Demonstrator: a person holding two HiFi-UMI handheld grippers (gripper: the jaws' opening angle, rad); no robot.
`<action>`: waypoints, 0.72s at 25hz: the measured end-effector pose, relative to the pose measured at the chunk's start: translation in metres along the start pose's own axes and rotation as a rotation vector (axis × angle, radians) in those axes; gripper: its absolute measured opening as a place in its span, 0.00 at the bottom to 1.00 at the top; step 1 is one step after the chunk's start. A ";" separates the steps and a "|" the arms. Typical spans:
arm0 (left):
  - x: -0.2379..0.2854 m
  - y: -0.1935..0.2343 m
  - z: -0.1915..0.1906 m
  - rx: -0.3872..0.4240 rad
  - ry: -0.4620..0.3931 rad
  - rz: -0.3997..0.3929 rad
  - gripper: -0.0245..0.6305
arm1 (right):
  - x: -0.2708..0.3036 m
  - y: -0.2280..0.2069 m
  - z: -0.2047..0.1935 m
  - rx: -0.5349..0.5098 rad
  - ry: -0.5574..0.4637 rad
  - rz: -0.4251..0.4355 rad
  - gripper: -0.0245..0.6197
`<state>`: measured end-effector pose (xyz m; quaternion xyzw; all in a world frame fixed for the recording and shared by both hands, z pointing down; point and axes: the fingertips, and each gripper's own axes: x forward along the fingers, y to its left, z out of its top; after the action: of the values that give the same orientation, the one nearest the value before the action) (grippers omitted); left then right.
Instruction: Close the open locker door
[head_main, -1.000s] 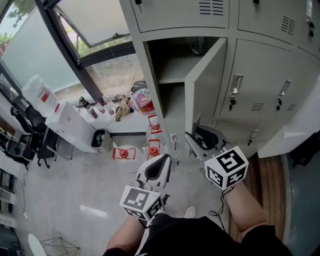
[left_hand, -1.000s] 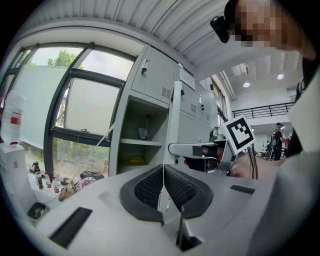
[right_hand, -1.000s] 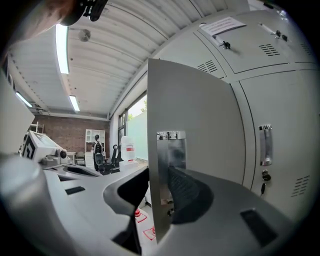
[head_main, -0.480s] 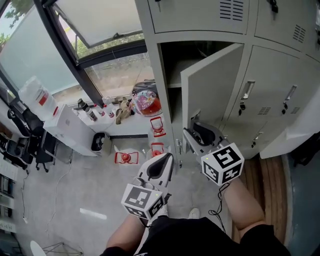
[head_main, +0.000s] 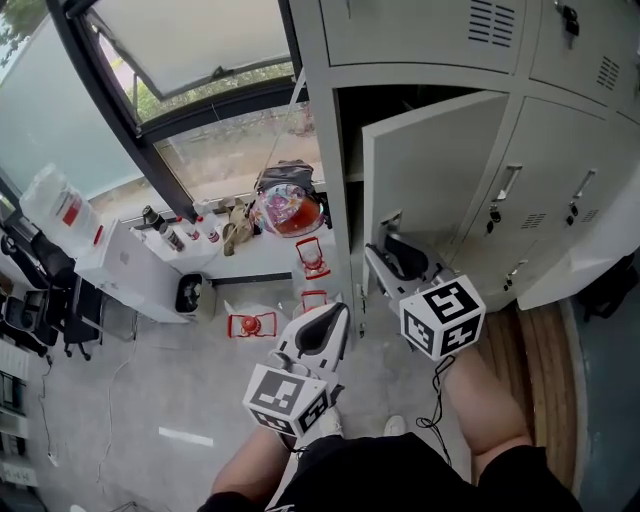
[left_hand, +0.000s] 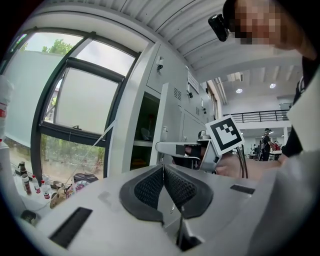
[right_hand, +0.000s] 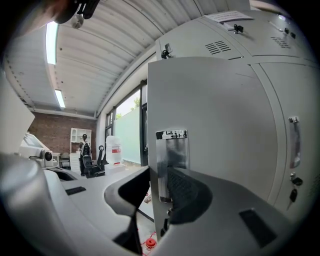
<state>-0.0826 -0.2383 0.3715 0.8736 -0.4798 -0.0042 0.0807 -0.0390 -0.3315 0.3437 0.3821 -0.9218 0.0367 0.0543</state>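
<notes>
Right now the right gripper (head_main: 388, 250) (right_hand: 160, 186) has its jaws straddling the free edge of the locker door (head_main: 430, 170) (right_hand: 215, 125); they have just been closing and sit clamped on that edge, one pad on the outer face and one behind it. A metal latch plate (right_hand: 171, 160) on the door edge runs down right between the pads. The gripper's marker cube (head_main: 443, 317) sits below the door's lower corner in the head view. The left gripper (head_main: 333, 315) (left_hand: 162, 172) has its jaws together with nothing between them; it hangs left of the door, not touching it, with its own marker cube (head_main: 286, 400) further back toward the person. The door is ajar, swung partway out from the locker (head_main: 328, 150), and the dark compartment behind it shows along the door's left and top edges. Right of the door are shut neighbouring doors, the nearest with a vertical handle (head_main: 505, 190). Left of the door, past the locker's side, a low ledge under the window (head_main: 200, 50) carries bottles and a colourful bundle (head_main: 288, 210), and red objects (head_main: 255, 325) lie on the grey floor below it.
</notes>
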 end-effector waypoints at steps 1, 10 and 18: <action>0.000 0.003 0.000 -0.002 0.000 -0.003 0.07 | 0.004 -0.001 0.000 0.001 0.001 -0.006 0.29; 0.007 0.026 0.001 -0.009 -0.002 -0.026 0.07 | 0.034 -0.009 0.003 -0.003 0.012 -0.046 0.28; 0.014 0.034 0.003 -0.012 -0.006 -0.050 0.07 | 0.057 -0.018 0.006 -0.010 0.030 -0.068 0.26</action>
<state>-0.1037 -0.2688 0.3743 0.8847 -0.4582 -0.0117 0.0846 -0.0666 -0.3842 0.3460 0.4122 -0.9076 0.0359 0.0712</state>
